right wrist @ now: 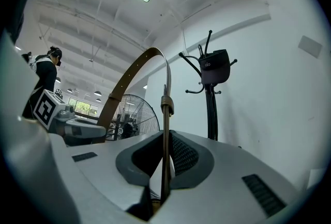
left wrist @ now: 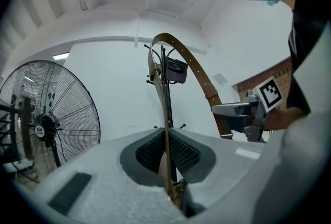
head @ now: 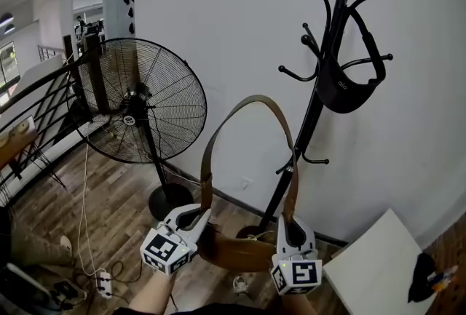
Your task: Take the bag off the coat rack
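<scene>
Left gripper (head: 204,214) and right gripper (head: 290,220) pinch the bag strap (head: 293,190) (clear of coat rack (head: 304,139)).

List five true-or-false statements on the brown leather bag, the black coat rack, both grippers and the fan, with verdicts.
1. The brown leather bag hangs on the black metal coat rack. False: it is off the rack, held by its strap.
2. The left gripper is shut on the strap. True.
3. The right gripper is open and empty. False: it is shut on the strap's other side.
4. A small black bag hangs on the coat rack. True.
5. The black pedestal fan lies tipped over. False: it stands upright.
</scene>
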Tool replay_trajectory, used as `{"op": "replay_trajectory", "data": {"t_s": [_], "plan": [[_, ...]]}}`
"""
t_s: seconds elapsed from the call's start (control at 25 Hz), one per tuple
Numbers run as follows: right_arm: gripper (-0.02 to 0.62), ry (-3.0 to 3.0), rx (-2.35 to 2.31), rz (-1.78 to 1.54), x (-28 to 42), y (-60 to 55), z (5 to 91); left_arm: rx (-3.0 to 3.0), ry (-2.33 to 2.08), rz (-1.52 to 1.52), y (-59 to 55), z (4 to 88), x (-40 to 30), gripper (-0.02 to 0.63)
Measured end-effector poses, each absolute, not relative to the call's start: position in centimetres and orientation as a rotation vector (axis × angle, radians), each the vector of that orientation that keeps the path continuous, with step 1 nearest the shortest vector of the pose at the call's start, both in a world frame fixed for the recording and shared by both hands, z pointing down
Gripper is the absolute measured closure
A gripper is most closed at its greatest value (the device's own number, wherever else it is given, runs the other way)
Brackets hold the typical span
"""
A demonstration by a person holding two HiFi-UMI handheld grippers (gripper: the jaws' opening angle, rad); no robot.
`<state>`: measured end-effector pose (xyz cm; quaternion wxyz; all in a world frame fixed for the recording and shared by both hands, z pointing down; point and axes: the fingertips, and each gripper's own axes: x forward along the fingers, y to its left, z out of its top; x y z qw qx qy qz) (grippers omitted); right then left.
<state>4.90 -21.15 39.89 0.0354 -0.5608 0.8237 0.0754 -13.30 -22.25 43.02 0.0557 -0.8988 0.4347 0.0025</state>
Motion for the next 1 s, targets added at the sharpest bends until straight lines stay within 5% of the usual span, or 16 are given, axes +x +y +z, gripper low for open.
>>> {"op": "replay_trajectory", "data": {"t_s": [1.0], "plan": [[0.569,2.729,-1.791,-0.154,4.1,-17.1,52.8,-2.951,1.411,-0.128,-17.5,54.2,-13.5,0.591]]}}
